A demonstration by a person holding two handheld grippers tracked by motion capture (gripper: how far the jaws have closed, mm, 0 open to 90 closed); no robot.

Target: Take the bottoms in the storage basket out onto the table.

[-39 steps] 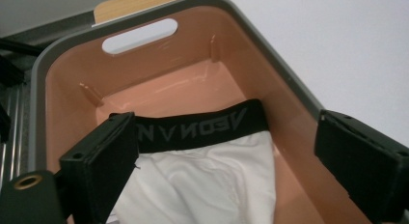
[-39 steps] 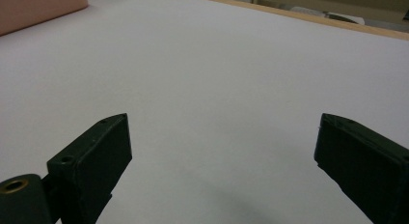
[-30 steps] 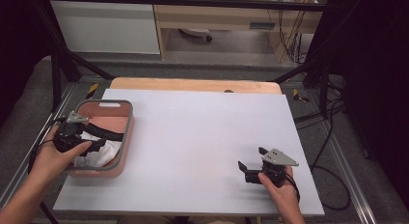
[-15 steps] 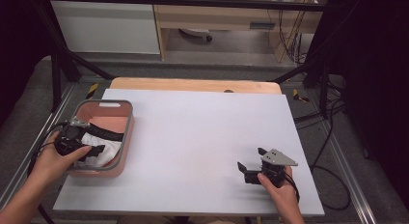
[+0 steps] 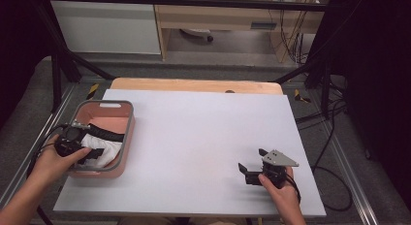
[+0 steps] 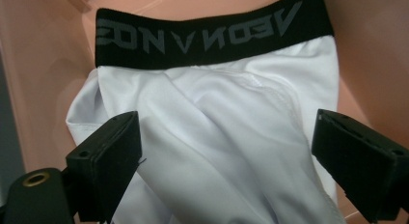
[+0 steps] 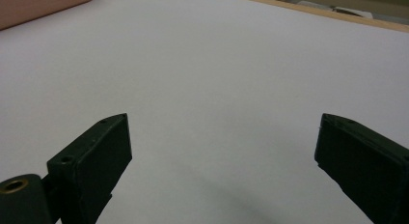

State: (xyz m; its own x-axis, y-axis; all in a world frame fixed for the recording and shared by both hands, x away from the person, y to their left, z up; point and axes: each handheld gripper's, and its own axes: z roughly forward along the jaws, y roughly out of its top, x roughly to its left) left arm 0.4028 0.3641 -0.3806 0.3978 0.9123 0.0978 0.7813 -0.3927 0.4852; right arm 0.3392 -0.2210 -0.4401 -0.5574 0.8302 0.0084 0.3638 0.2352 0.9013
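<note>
White underwear (image 6: 212, 137) with lettered black waistband (image 6: 212, 35) lies between left tongs (image 6: 226, 151).

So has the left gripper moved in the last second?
Yes. In the high view the left gripper has slid toward the person, from mid-length of the pink basket to its near end, jaws open over the white underwear.

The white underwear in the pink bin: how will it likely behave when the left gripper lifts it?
The white underwear lies creased and folded, so it probably hangs limp and drapes. Its smooth sheen suggests the fabric may slip from the open left gripper. The black waistband looks thicker, likely a firmer hold.
</note>
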